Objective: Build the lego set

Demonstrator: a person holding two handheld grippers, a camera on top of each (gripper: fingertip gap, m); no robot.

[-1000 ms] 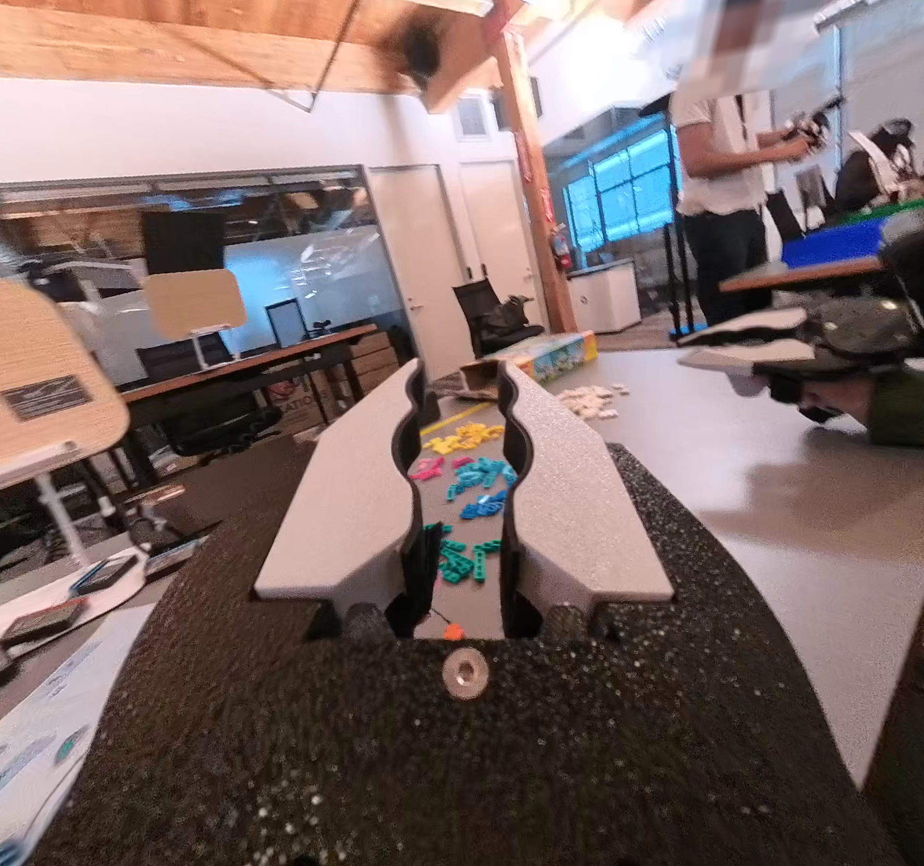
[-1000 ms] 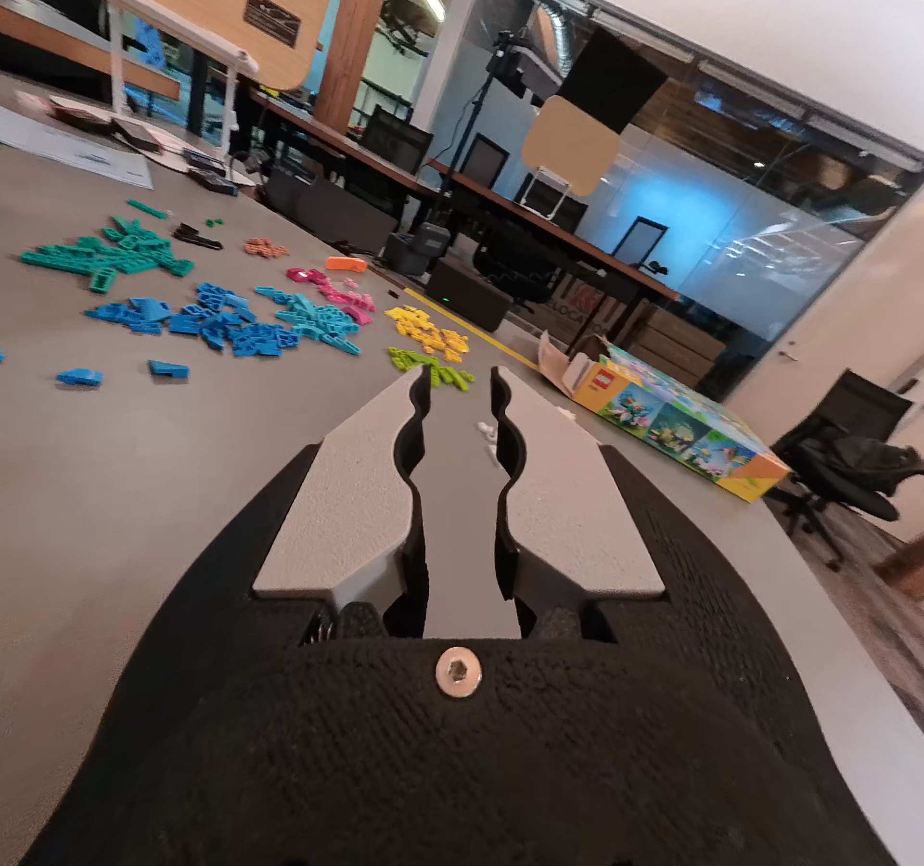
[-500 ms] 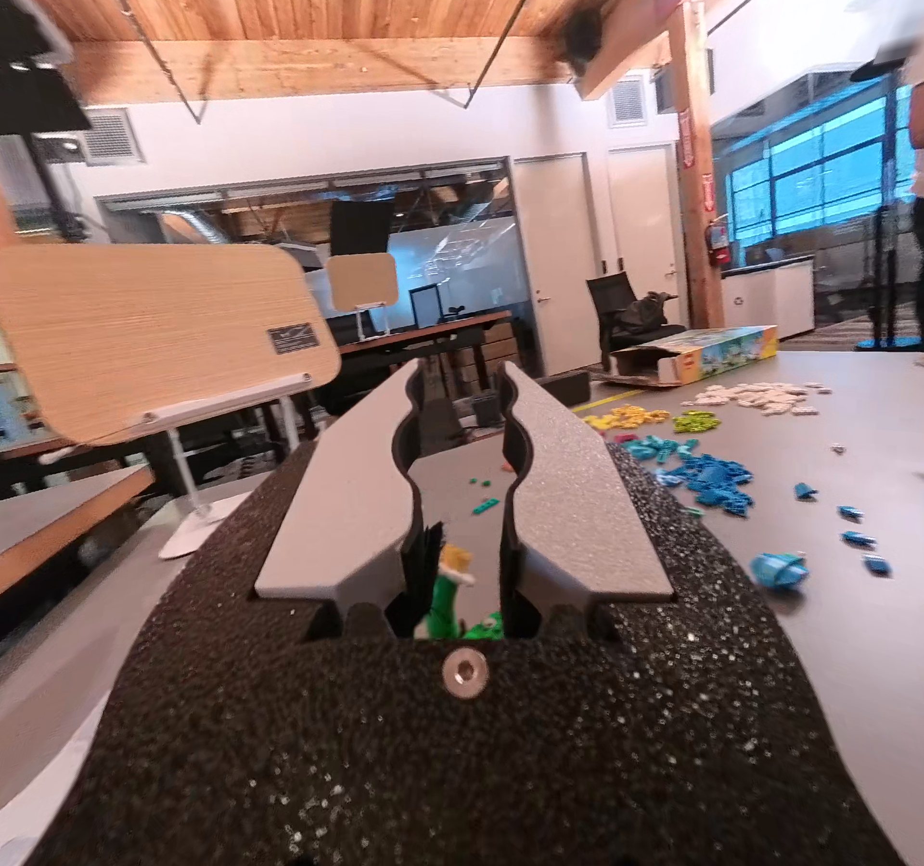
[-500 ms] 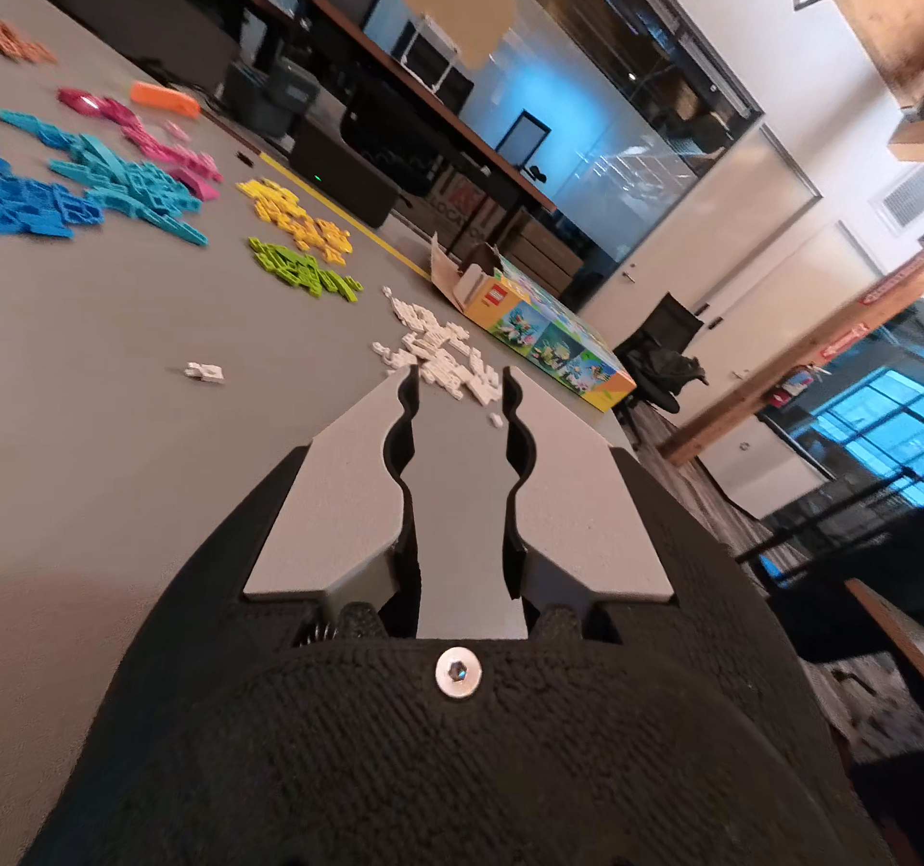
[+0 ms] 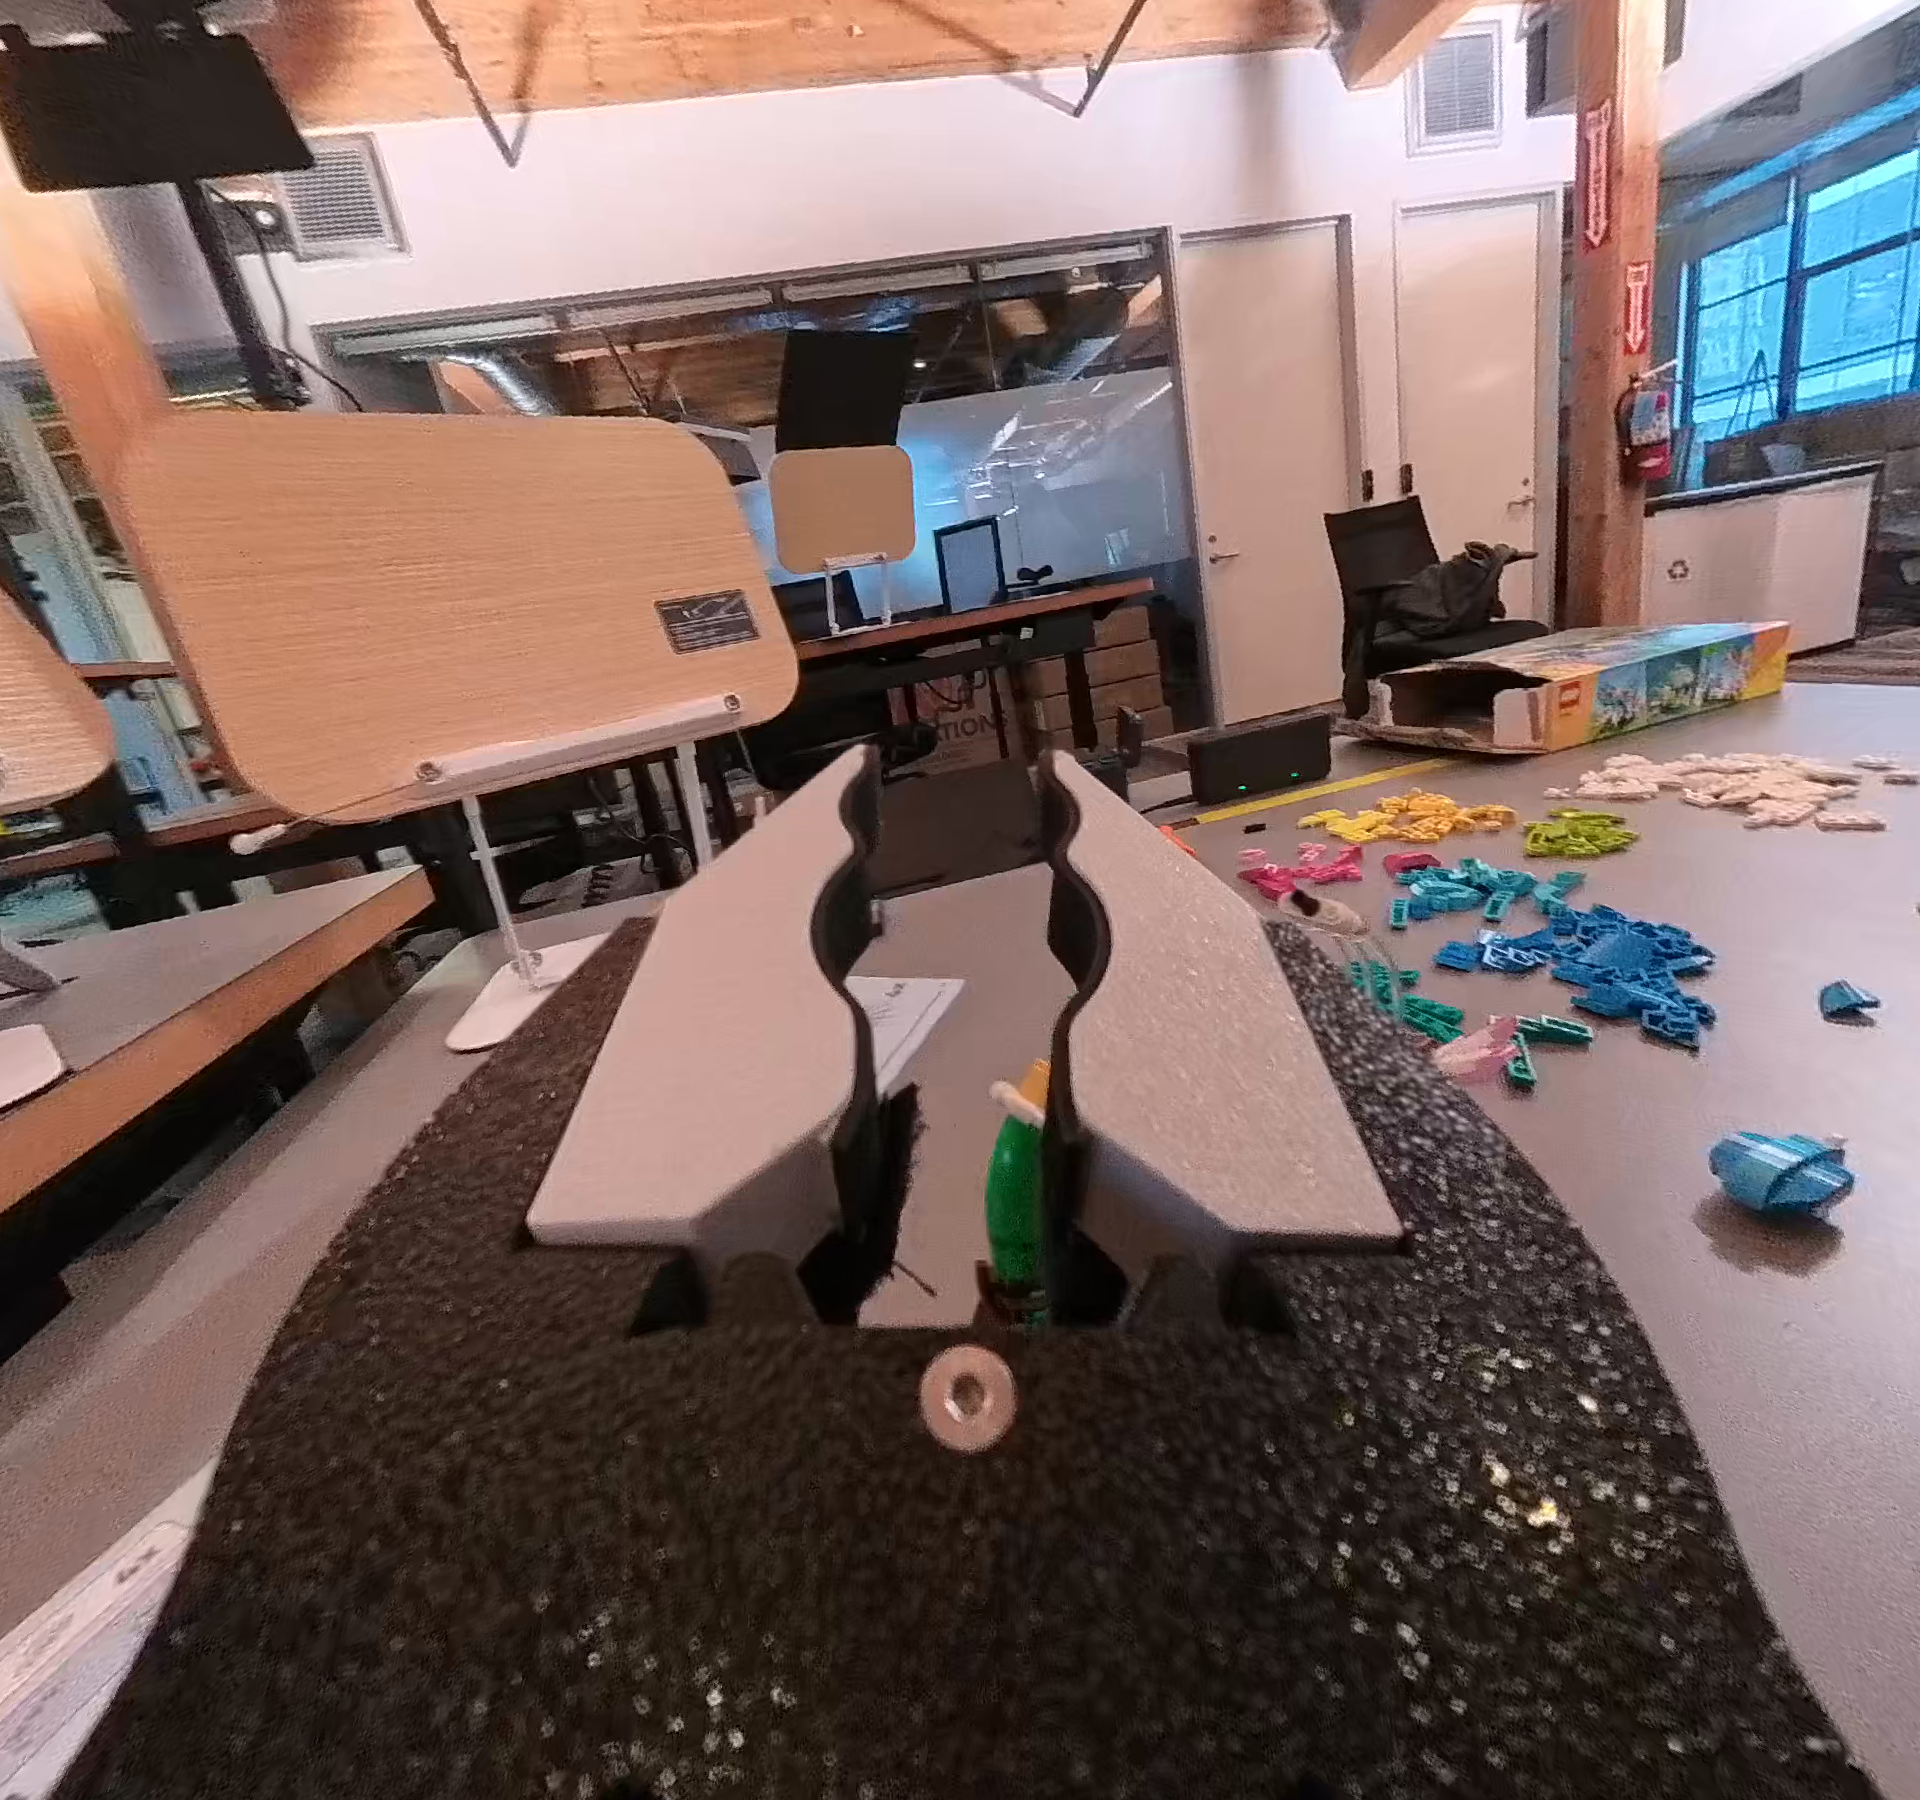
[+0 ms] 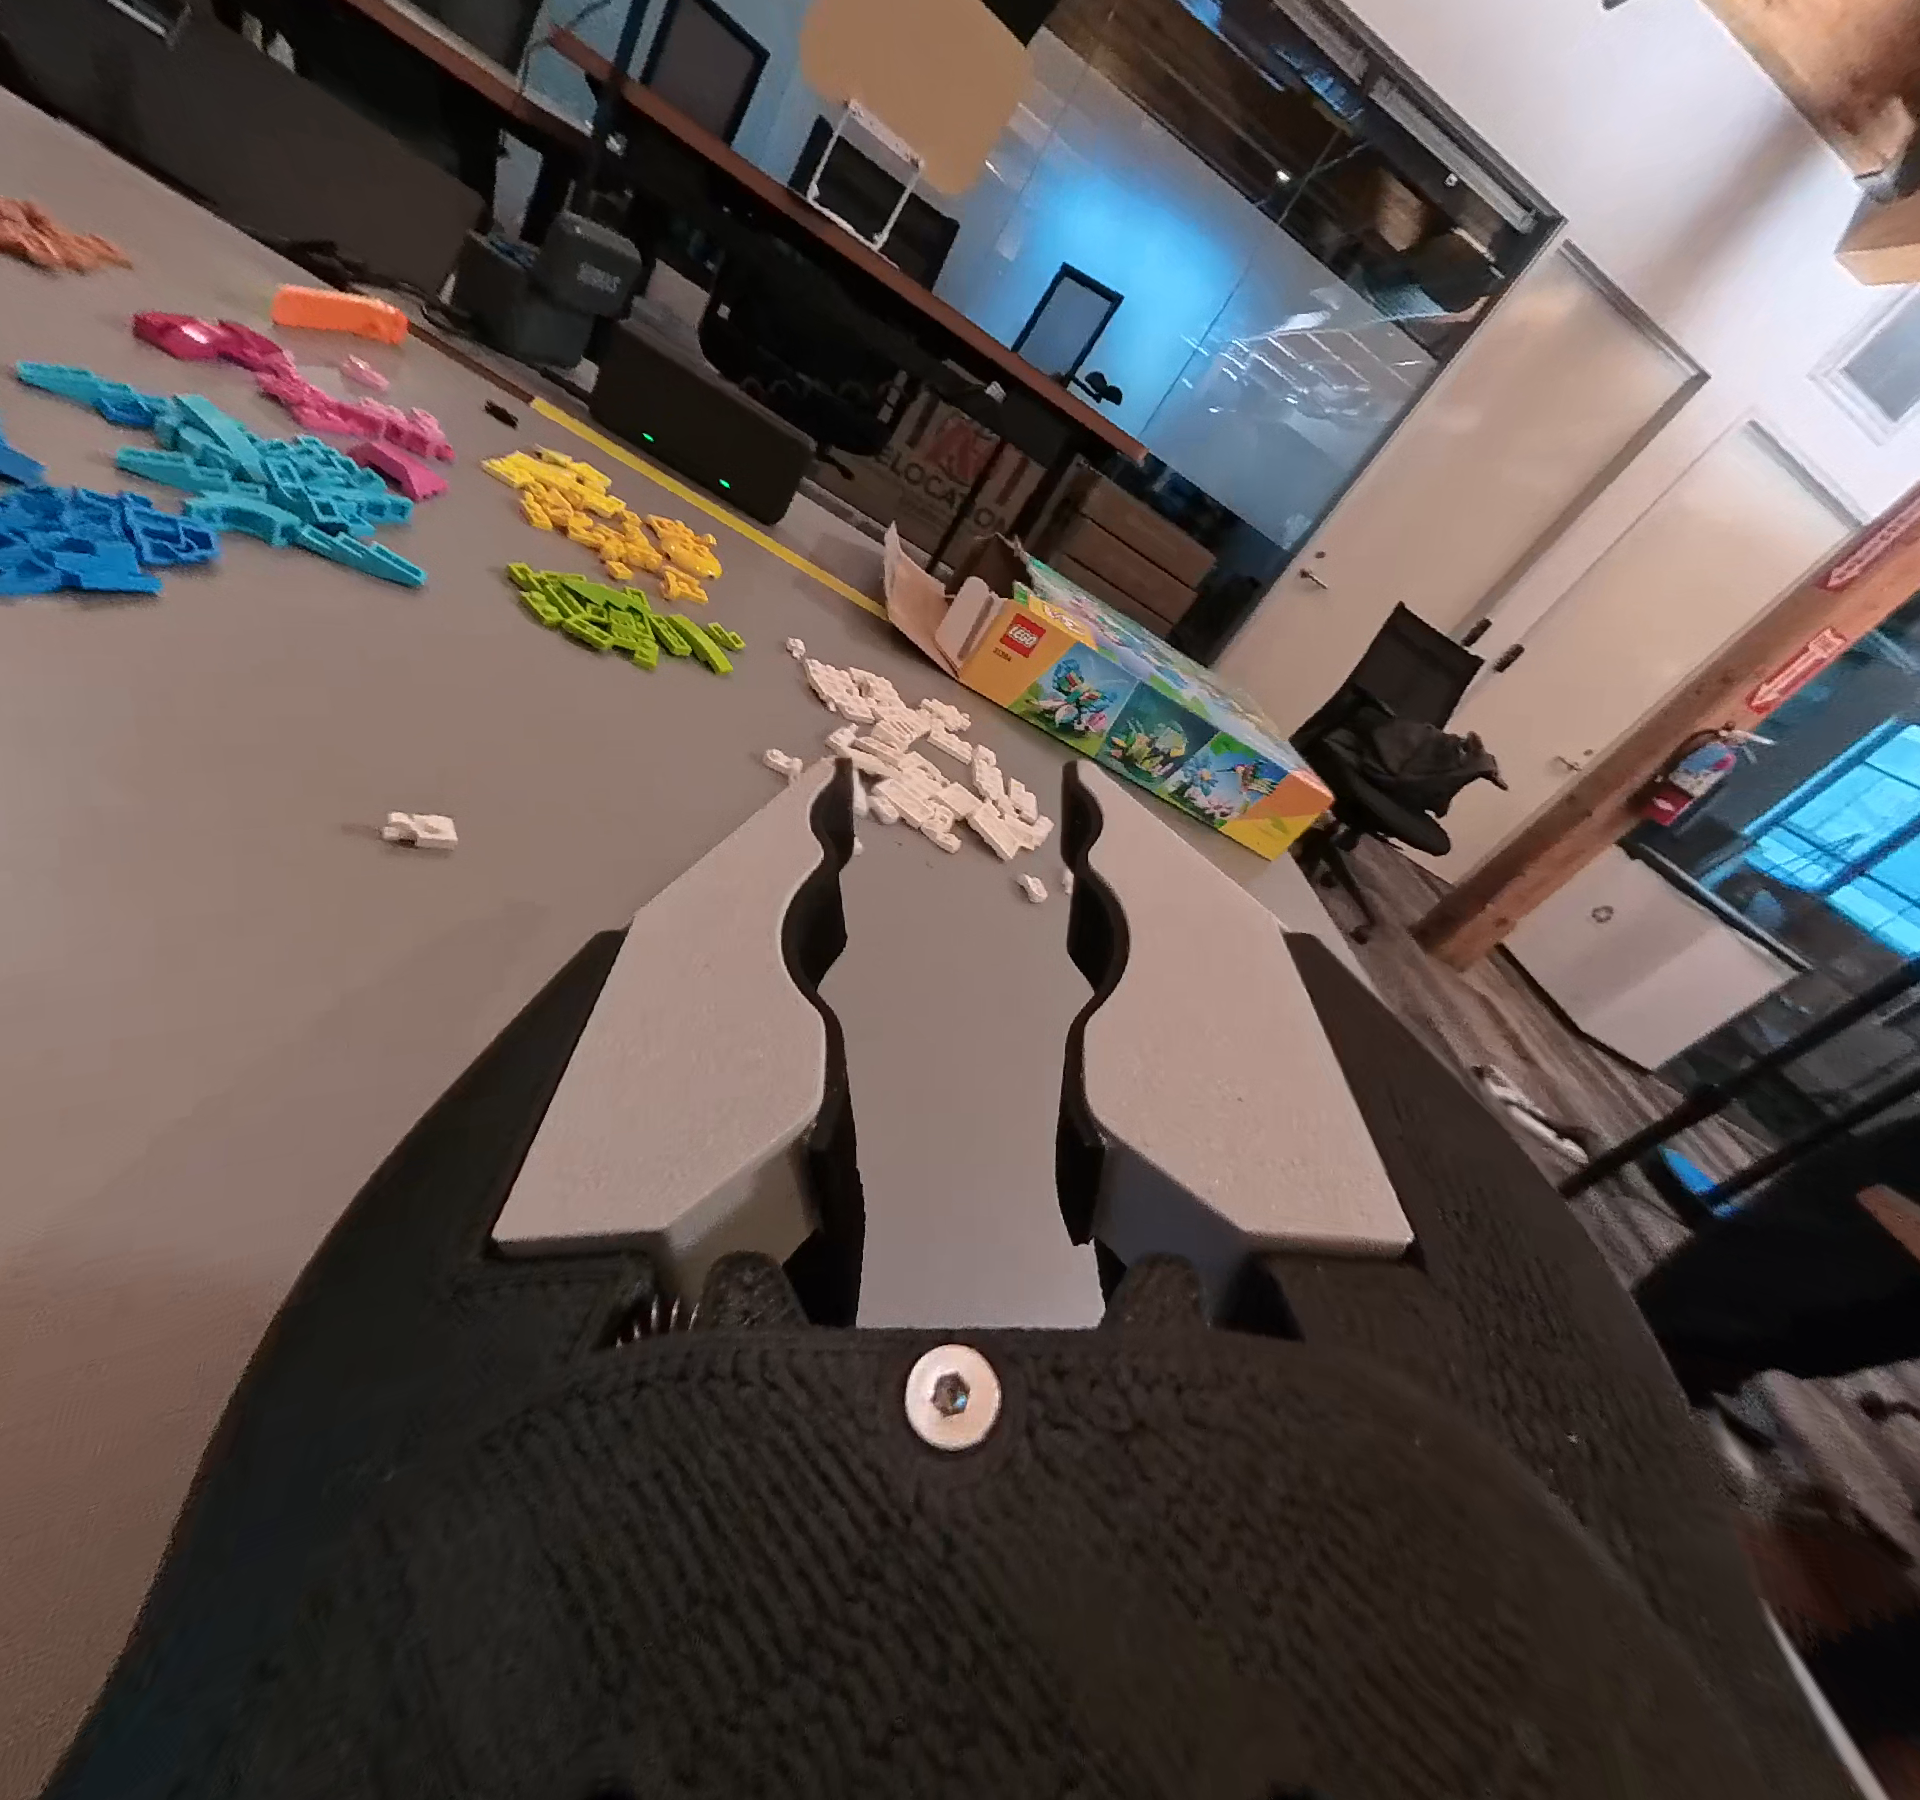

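Loose lego pieces lie sorted by colour on the grey table (image 6: 260,867): white pile (image 6: 935,774), lime pile (image 6: 623,618), yellow pile (image 6: 613,524), cyan pile (image 6: 260,483), blue pile (image 6: 83,545) and pink pile (image 6: 312,400). My right gripper (image 6: 956,794) is open and empty, low over the table, just short of the white pile. My left gripper (image 5: 956,784) is open. A small upright green build (image 5: 1016,1189) with a yellow and white top shows low in its gap, beside the right finger; I cannot tell if they touch. The piles lie to its right, the blue pile (image 5: 1590,966) nearest.
The opened lego box (image 6: 1132,711) lies at the table's far edge behind the white pile. A small blue build (image 5: 1777,1168) and a paper sheet (image 5: 914,1012) lie on the table. A wooden board on a white stand (image 5: 447,607) stands at left. A lone white piece (image 6: 419,828) lies apart. Across from one pair of fingers to the other is roughly 50 centimeters. My right gripper is the nearer one to the lone white piece (image 6: 419,828): about 11 centimeters, against 45 centimeters.
The left view has swung left, so the piles now sit at its right and the green build shows in the gap. The right gripper moved toward the white pile. Both jaws stay open.
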